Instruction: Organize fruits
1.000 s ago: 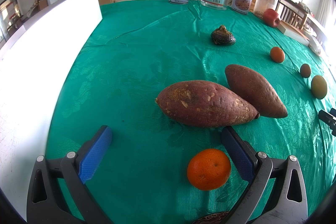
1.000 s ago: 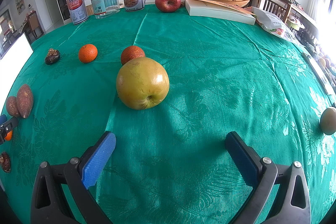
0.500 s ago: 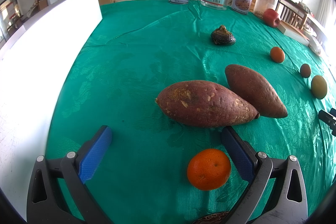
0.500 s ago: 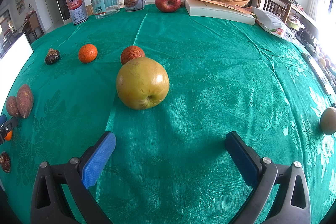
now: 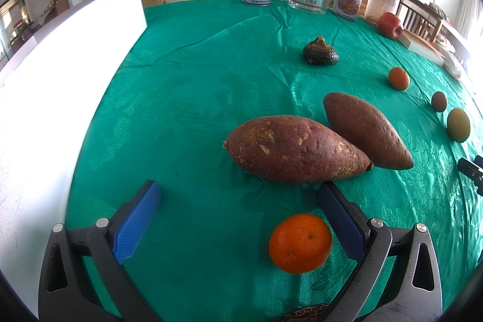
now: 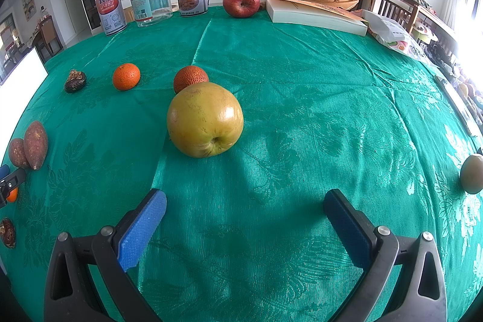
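On the green tablecloth, my left gripper is open. An orange mandarin lies between its fingers, close to the right one. Just beyond lie two sweet potatoes, side by side and touching. My right gripper is open over bare cloth. A yellow-green pear sits a short way ahead of it, with a rough reddish-orange fruit right behind. Farther left are another mandarin and a dark wrinkled fruit. A red apple stands at the far edge.
Tins and a clear jar line the far edge, beside a thick book and a plastic bag. A white board stands along the left. A brownish fruit lies at the right edge. Another dark fruit lies at the lower left.
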